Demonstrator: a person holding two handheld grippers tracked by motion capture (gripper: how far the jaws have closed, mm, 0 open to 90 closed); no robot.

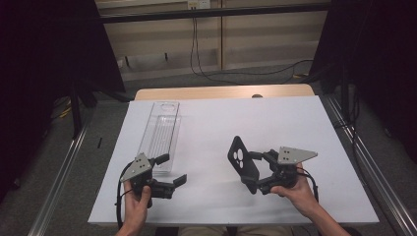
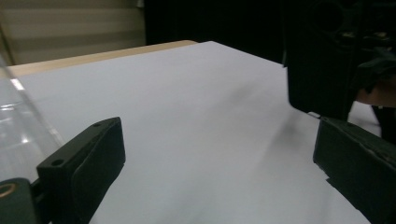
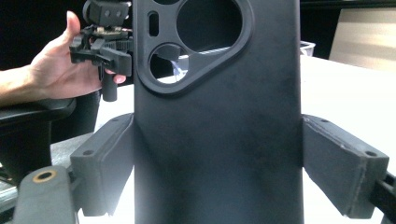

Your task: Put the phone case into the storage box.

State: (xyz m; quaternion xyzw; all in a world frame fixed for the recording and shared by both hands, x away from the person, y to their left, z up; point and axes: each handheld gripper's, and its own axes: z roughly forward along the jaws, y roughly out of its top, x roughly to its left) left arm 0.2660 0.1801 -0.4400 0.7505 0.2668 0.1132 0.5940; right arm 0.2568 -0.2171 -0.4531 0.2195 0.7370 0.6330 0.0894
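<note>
A black phone case (image 1: 243, 162) with a camera cutout stands upright above the white sheet, and my right gripper (image 1: 252, 172) is shut on its two long edges. In the right gripper view the case (image 3: 215, 130) rises between the pads (image 3: 100, 158), back side facing the camera. My left gripper (image 1: 172, 169) is open at the front left, with nothing between its fingers, beside the near end of a clear plastic tray (image 1: 160, 135). The left gripper view looks between its spread fingers (image 2: 84, 168) across the sheet to the case (image 2: 317, 60).
A white sheet (image 1: 275, 123) covers the wooden table. The clear tray (image 2: 18, 135) lies lengthwise along the left side. The other hand and its gripper (image 3: 105, 32) show beyond the case. Dark curtains and metal rails flank the table.
</note>
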